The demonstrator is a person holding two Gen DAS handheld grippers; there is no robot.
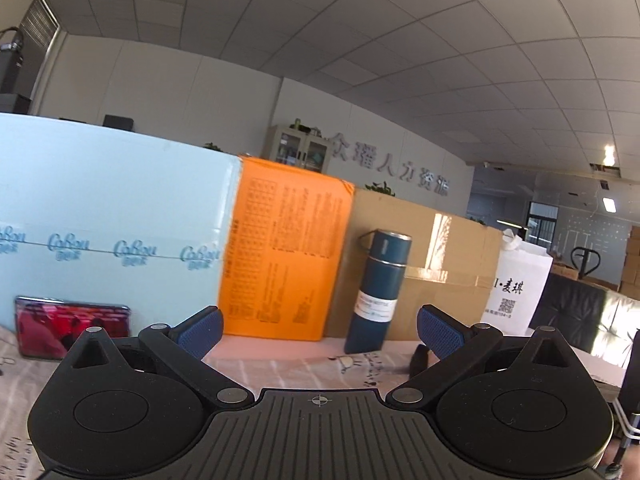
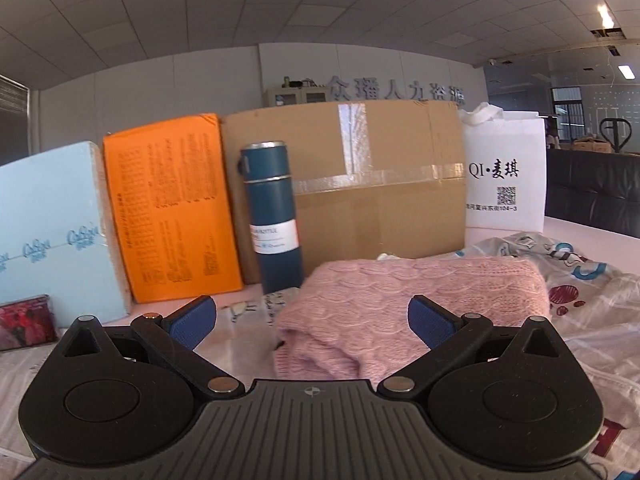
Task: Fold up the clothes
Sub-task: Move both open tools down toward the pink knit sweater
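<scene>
A folded pink knitted sweater (image 2: 404, 304) lies on the table just ahead of my right gripper (image 2: 314, 322), which is open and empty with its blue pads on either side of the sweater's near end. A pale printed garment (image 2: 592, 300) lies crumpled to the right of the sweater. My left gripper (image 1: 320, 332) is open and empty above a printed cloth (image 1: 304, 372) on the table. The sweater does not show in the left wrist view.
A dark blue flask (image 2: 274, 216) (image 1: 378, 292) stands behind the sweater. Along the table's back stand a light blue box (image 1: 108, 224), an orange box (image 2: 168, 208), a cardboard box (image 2: 368, 184) and a white bag (image 2: 506, 172). A phone (image 1: 68, 328) leans at the left.
</scene>
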